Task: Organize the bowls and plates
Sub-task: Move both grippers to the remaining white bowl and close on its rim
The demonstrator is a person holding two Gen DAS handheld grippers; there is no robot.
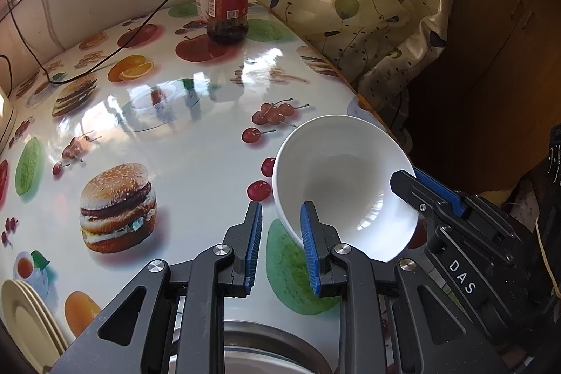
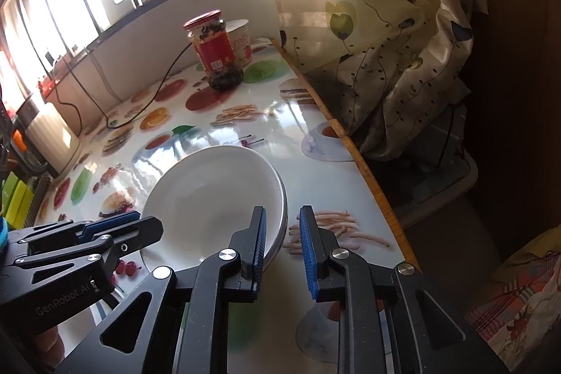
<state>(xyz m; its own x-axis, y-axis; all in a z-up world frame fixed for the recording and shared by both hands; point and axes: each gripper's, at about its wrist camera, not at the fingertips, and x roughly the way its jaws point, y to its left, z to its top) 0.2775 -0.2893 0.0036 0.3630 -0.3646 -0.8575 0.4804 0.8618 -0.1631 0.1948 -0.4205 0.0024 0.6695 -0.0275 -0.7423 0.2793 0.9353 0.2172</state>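
A white bowl [image 1: 343, 177] hangs tilted over the right part of the fruit-print table [image 1: 196, 163], its opening facing the left wrist camera. My left gripper [image 1: 280, 205] straddles the near-left rim, one blue pad inside and one outside, shut on it. My right gripper [image 1: 408, 176] clamps the opposite rim, with its black finger inside the bowl. In the right wrist view the bowl [image 2: 210, 191] sits between my right gripper [image 2: 282, 210] and my left gripper [image 2: 147, 221]. A stack of cream plates [image 1: 24, 314] lies at the lower left.
A red-lidded jar [image 1: 229, 2] and a white cup [image 2: 242, 41] stand at the far end, with a black cable [image 1: 105, 58] trailing across the table. A steel basin [image 1: 263, 349] sits under my left gripper. The table edge [image 2: 368, 170] runs along a curtain [image 1: 368, 6].
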